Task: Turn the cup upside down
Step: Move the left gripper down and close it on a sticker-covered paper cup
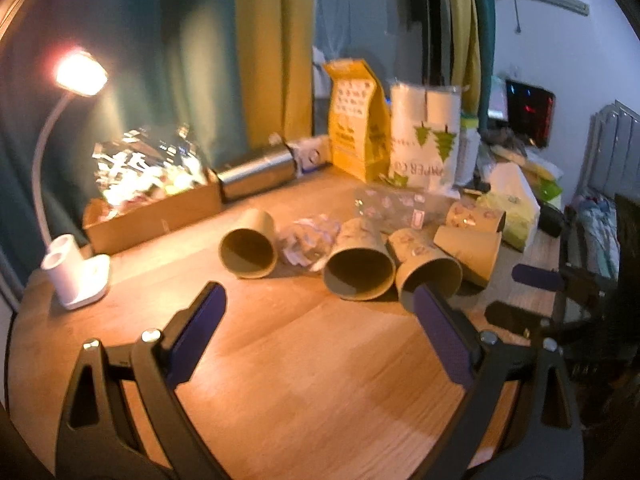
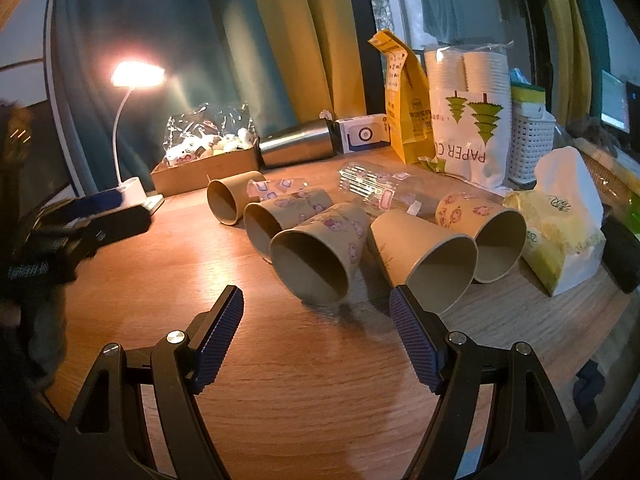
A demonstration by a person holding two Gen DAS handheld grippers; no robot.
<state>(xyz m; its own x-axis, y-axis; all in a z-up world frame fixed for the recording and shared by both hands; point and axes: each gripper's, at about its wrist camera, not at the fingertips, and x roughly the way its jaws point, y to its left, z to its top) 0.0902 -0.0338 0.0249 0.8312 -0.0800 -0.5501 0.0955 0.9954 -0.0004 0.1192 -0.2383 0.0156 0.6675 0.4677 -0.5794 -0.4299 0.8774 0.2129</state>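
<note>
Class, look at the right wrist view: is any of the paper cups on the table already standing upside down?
No. All five paper cups lie on their sides on the table, open mouths toward the camera.

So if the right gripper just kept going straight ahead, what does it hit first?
Most likely the patterned paper cup lying on its side, mouth toward the right gripper, whose jaws are open. Depth is hard to judge; the plain cup is close on the right.
</note>
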